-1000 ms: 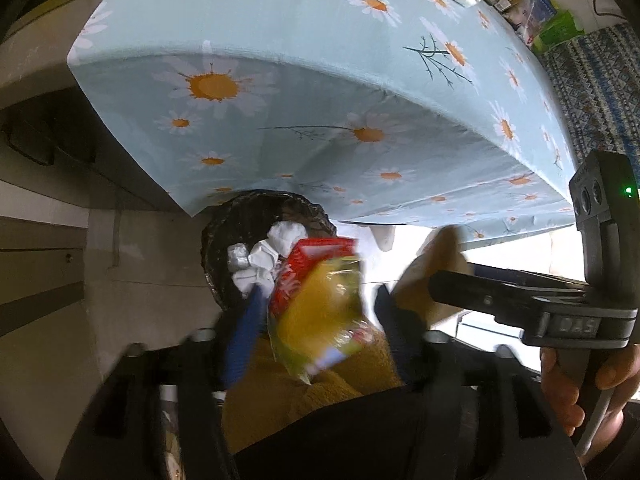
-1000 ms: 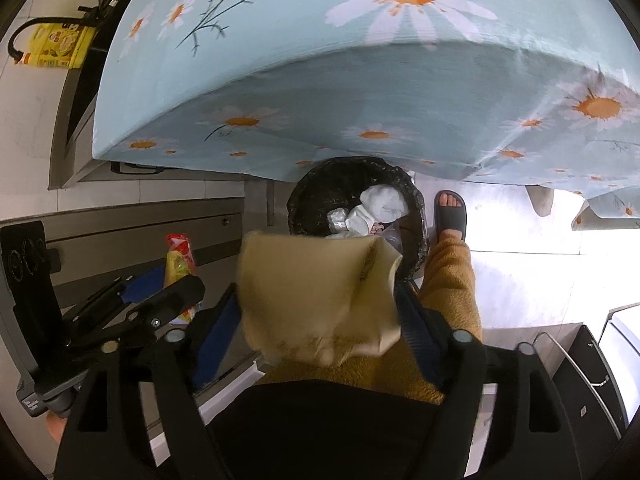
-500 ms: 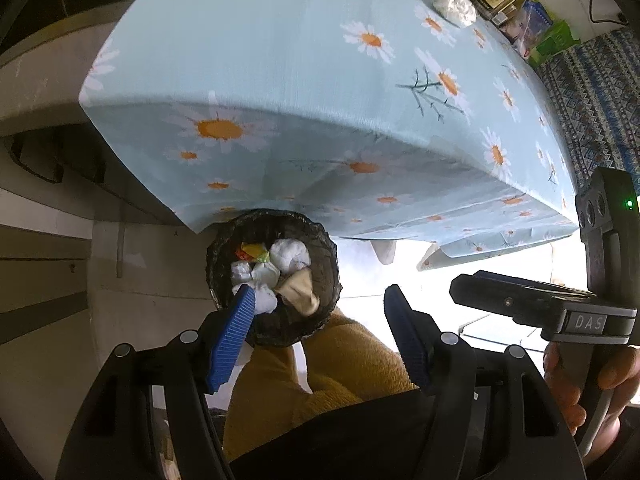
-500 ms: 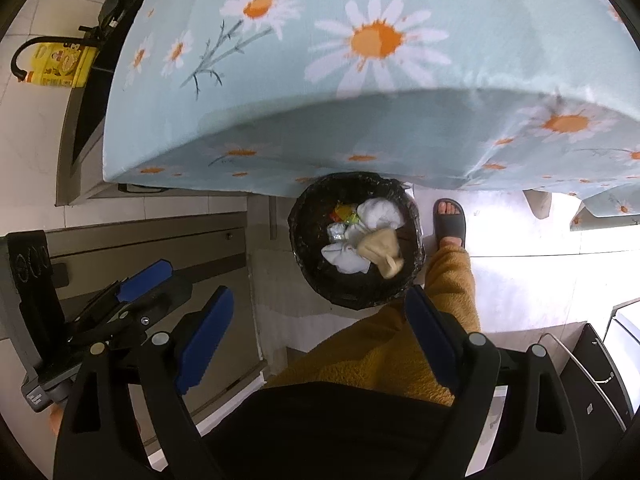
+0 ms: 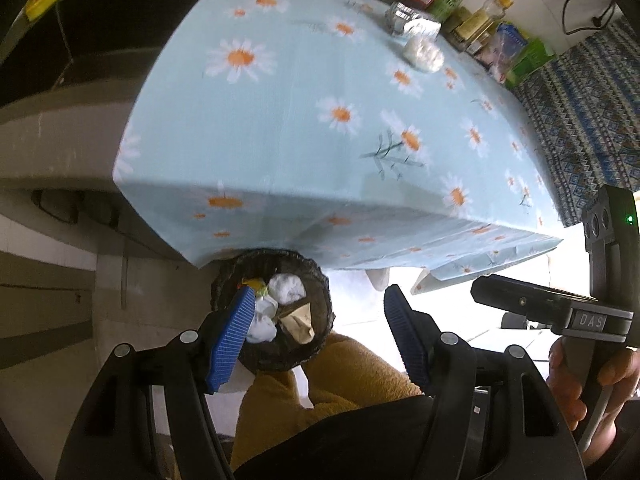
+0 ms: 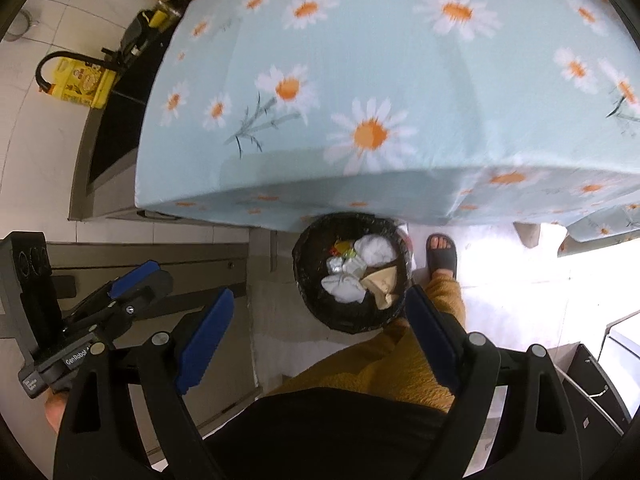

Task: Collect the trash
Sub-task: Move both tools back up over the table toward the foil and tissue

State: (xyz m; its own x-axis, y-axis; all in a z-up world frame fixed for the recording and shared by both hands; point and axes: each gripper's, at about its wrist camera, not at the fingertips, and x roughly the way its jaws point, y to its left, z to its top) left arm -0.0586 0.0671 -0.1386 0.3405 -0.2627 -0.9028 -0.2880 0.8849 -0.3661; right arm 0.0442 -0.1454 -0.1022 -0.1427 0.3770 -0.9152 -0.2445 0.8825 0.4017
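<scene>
Both the left gripper (image 5: 320, 340) and the right gripper (image 6: 316, 332) hover with jaws wide apart, holding nothing. At frame centre, the round black trash bin (image 6: 308, 280) holds white crumpled tissues (image 6: 344, 286) and a tan paper bag (image 6: 384, 280), partly under the daisy-print counter (image 6: 380, 80). A crumpled white wad (image 5: 423, 53) lies upper right.

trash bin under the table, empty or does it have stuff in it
Not empty. The trash bin on the floor holds white crumpled tissues, a tan paper piece and a yellow-red wrapper; how deep the pile goes cannot be told.
</scene>
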